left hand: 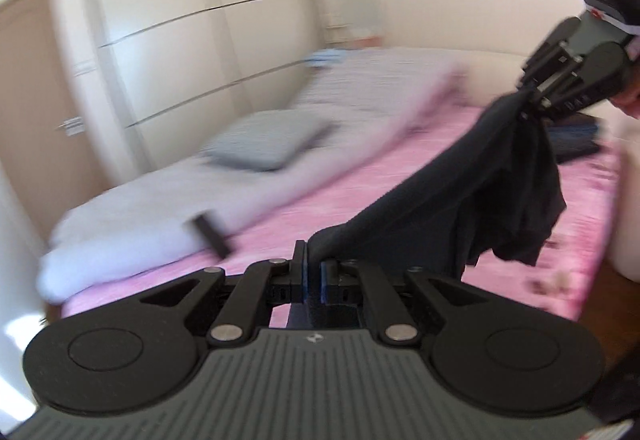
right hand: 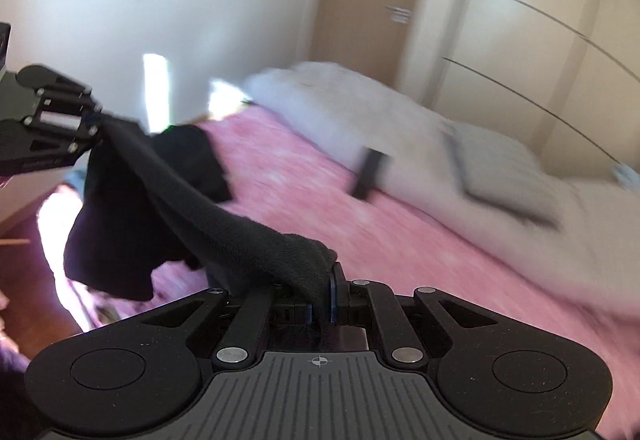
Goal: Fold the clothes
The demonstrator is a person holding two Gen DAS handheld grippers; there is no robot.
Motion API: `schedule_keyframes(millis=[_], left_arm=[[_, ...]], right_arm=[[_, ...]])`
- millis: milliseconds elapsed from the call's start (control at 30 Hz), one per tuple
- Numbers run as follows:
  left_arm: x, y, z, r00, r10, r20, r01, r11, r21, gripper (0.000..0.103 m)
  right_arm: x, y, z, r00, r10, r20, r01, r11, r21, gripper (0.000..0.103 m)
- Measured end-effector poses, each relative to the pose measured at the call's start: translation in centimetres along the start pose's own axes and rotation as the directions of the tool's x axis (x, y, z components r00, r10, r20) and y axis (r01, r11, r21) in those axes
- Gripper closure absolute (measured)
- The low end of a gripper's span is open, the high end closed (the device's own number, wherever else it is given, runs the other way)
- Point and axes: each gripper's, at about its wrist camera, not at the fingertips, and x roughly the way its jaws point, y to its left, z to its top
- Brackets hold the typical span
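Above the bed (left hand: 360, 200): black garment (left hand: 460, 192) hanging stretched between both grippers
Left gripper (left hand: 313, 264): clamping one garment edge
Right gripper (right hand: 320, 300): clamping the other edge

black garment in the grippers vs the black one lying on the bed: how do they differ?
The held black garment hangs in the air, stretched between the left gripper and right gripper, both shut on it; the black garment on the bed lies untouched on the pink sheet. The held one sags in loose folds; the other lies flatter. Both are dark fabric.
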Motion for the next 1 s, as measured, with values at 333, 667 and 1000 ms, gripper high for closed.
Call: schedule_keyframes(millis=[333, 667, 1000], left_arm=[[-2.9, -8.1, 4.6, 0.956, -0.271, 0.116, 0.239, 0.943, 0.229, 0.099], [13.0, -11.0, 14.7, 0.958, -0.262, 0.113, 0.21, 0.917, 0.34, 0.098], [51.5, -13.3, 13.4, 0.952, -0.085, -0.294, 0.154, 0.962, 0.224, 0.068]], right_arm=[[-14.1, 2.6, -5.4, 0.959, -0.28, -0.041, 0.283, 0.945, 0.164, 0.096], [-11.6, -10.7, -4.7, 0.955, -0.278, -0.103, 0.292, 0.94, 0.175, 0.096], [13.0, -36.3, -15.1, 0.948, -0.057, -0.313, 0.143, 0.955, 0.259, 0.092]])
